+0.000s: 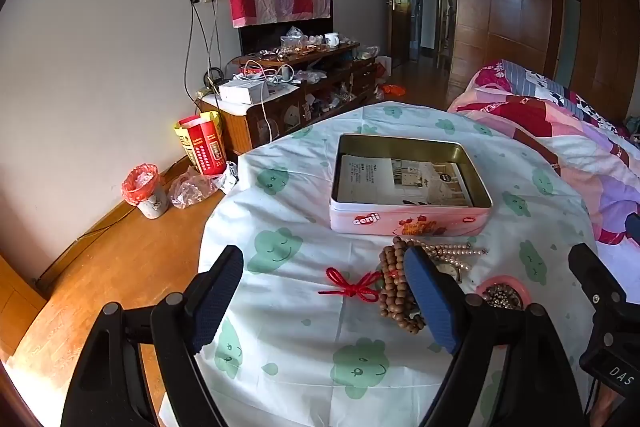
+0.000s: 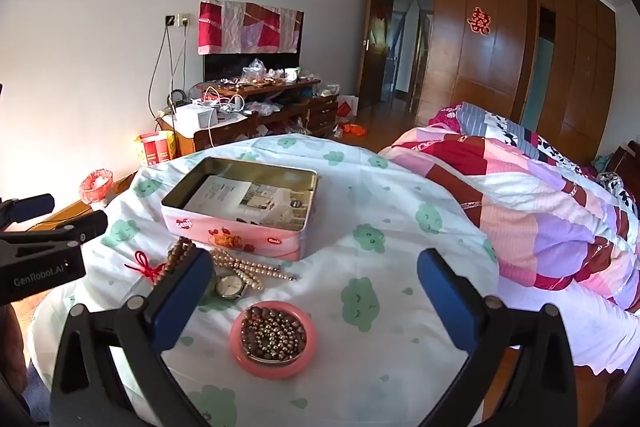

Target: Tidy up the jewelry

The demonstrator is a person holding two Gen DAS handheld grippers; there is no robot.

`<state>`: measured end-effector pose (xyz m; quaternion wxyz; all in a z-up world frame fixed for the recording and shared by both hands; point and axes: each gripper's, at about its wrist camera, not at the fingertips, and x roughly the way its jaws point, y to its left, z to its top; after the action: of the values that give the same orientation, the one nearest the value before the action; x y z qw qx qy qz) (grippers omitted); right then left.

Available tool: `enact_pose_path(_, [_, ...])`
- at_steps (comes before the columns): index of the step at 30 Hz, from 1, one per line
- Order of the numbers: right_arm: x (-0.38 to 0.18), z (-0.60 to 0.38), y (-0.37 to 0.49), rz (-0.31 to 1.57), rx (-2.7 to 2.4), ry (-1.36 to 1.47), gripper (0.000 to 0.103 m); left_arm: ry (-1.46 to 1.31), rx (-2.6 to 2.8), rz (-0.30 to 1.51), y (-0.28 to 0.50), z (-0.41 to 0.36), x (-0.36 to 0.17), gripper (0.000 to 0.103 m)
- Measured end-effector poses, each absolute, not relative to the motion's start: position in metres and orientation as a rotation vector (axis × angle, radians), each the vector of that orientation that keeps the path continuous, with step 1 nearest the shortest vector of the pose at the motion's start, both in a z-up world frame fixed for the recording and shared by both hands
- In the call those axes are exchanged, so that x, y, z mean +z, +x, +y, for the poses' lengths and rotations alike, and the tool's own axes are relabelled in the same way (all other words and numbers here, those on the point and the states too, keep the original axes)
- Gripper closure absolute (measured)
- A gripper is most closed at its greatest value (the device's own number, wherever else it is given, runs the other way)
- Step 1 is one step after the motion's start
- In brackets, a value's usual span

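Note:
An open pink tin [image 1: 408,219] [image 2: 240,231] with a leaflet inside sits on the cloth-covered table [image 1: 280,327] [image 2: 380,287]. In front of it lie a brown bead string with a red knot [image 1: 396,291] [image 2: 176,259], a pearl strand [image 1: 452,251] [image 2: 248,269], a wristwatch [image 2: 229,285] and a pink dish of dark beads [image 2: 273,337] [image 1: 505,294]. My left gripper [image 1: 324,291] hangs open above the red knot, nothing between its fingers. My right gripper [image 2: 316,291] is open above the pink dish, holding nothing.
A bed with a patchwork quilt [image 2: 540,211] [image 1: 560,131] lies right of the table. A cluttered wooden cabinet [image 1: 296,87] [image 2: 248,115], a red bin [image 1: 146,191] and bags stand by the left wall. Wood floor [image 1: 100,287] lies left of the table.

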<state>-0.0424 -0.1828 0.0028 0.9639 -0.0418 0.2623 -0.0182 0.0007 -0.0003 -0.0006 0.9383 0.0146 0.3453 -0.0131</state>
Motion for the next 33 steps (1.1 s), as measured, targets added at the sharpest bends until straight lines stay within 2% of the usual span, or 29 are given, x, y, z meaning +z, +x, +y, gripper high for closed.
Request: enact_pose_path(33, [-0.004,-0.179,-0.041,0.553,-0.032,-0.089,0.0,0.041,-0.01,0.709,0.002,-0.003,-0.008,0.02])
